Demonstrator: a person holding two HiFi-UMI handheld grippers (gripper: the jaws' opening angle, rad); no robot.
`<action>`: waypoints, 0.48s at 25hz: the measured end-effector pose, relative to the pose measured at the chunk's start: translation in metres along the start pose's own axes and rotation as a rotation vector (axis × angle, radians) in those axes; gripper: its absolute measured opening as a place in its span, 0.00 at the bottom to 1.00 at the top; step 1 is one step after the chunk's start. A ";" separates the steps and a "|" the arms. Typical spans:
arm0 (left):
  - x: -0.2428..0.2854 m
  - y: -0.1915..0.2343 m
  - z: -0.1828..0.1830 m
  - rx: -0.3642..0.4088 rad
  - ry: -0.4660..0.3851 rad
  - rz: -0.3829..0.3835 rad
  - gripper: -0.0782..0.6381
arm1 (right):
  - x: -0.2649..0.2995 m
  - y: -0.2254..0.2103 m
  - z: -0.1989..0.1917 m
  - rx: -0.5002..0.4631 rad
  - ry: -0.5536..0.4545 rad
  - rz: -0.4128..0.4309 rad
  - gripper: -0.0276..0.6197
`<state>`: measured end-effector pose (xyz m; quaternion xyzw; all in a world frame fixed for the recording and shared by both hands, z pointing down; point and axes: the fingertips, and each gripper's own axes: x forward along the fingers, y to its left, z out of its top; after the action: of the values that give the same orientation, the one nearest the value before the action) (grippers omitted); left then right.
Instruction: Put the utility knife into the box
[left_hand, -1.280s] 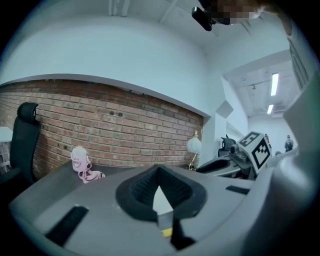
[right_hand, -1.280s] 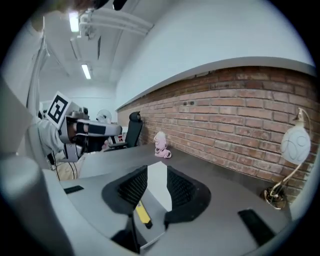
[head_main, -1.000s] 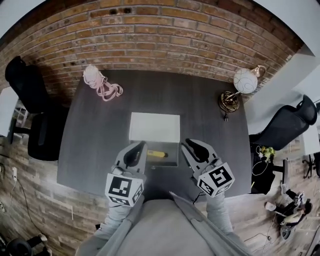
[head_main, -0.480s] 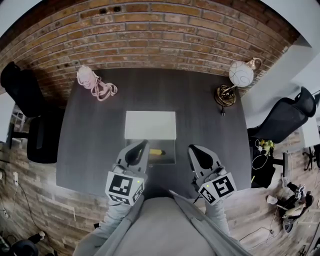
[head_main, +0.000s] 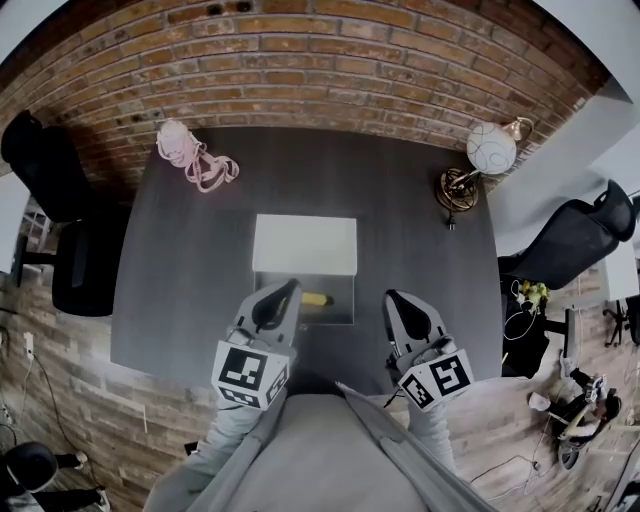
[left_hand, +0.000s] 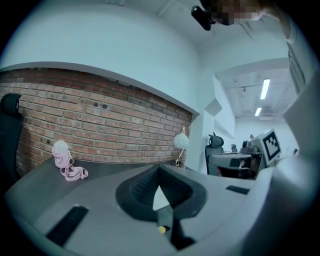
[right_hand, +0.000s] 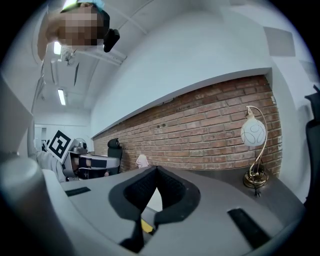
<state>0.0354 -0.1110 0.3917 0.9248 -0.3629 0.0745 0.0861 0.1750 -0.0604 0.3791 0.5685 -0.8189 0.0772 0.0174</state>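
Note:
A white box stands mid-table with its lid (head_main: 305, 244) flipped up at the back and its open tray (head_main: 340, 312) in front. The yellow utility knife (head_main: 316, 298) lies inside the tray. My left gripper (head_main: 286, 290) is shut and empty, its tip over the tray's left edge. My right gripper (head_main: 392, 298) is to the right of the tray, apart from it; its jaws have just closed with nothing between them. In the left gripper view a bit of the yellow knife (left_hand: 161, 229) shows below the closed jaws. The right gripper view shows the knife (right_hand: 146, 226) the same way.
A pink bottle with a strap (head_main: 190, 155) lies at the table's far left corner. A globe lamp (head_main: 487, 158) stands at the far right. Black chairs flank the table at the left (head_main: 50, 180) and right (head_main: 578, 245). A brick wall runs behind.
My right gripper has drawn back to the right, away from the box, and its jaws have closed empty. The left gripper has stayed put. The knife stays in the tray.

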 end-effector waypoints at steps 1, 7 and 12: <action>-0.001 0.001 0.000 -0.001 0.000 0.003 0.14 | 0.001 0.001 -0.001 -0.001 0.002 0.001 0.07; -0.004 0.006 -0.001 -0.008 0.000 0.017 0.14 | 0.008 0.006 0.000 0.003 -0.002 0.011 0.07; -0.006 0.008 -0.003 -0.010 0.000 0.025 0.14 | 0.010 0.007 0.002 0.022 -0.013 0.019 0.07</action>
<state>0.0254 -0.1125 0.3944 0.9198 -0.3747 0.0736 0.0899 0.1648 -0.0672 0.3778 0.5612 -0.8235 0.0827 0.0053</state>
